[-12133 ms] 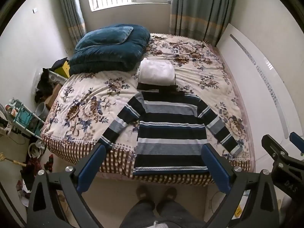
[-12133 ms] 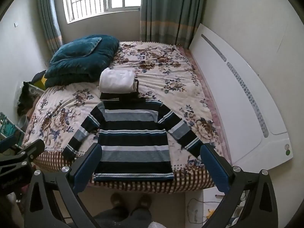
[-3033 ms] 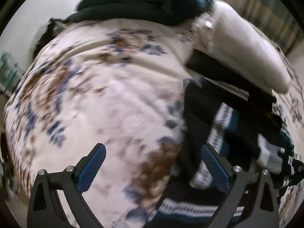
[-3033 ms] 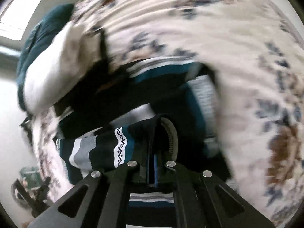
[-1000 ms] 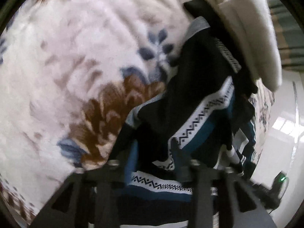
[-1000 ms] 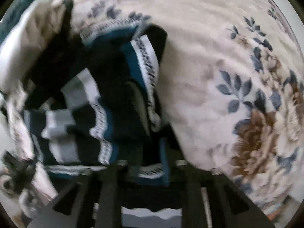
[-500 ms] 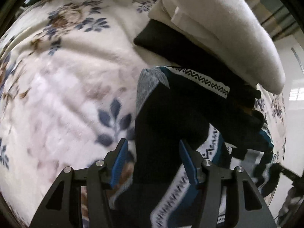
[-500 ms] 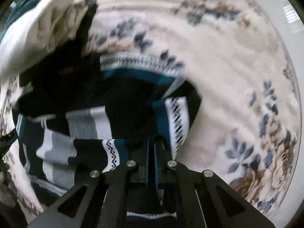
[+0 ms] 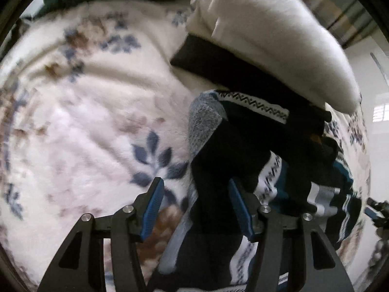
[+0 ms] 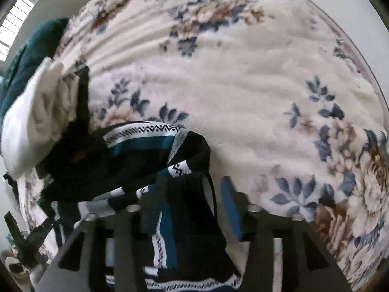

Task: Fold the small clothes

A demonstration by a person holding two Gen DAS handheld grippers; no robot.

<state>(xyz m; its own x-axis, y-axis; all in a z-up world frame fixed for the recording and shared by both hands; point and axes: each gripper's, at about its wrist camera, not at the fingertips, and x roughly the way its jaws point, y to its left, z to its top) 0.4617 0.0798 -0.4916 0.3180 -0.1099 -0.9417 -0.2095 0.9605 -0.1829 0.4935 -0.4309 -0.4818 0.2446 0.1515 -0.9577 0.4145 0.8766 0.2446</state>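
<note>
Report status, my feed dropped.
Left gripper open, right gripper just opened. Sweater released, bunched on the bed. White stack against its collar.

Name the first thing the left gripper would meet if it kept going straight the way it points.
Most likely the striped sweater: its dark fold lies between the left gripper's open jaws. Depth is unclear.

Floral bedspread (image 10: 255, 77): cream plush, blue leaf sprigs, brown-and-tan blossoms, shallow ripples across surface; fills most of both views.
Teal quilt (image 10: 31, 48): dark, bulky, at far end of bedspread near window.
Window (image 10: 17, 7): bright, barred, upper left corner of right view.
Curtain (image 9: 340, 4): striped, grey-green with tan band, upper right of left view.
White headboard panel (image 9: 374, 92): glossy, along right edge of left view.
Floor clutter (image 10: 14, 265): lower left of right view, blurred, not identifiable.
</note>
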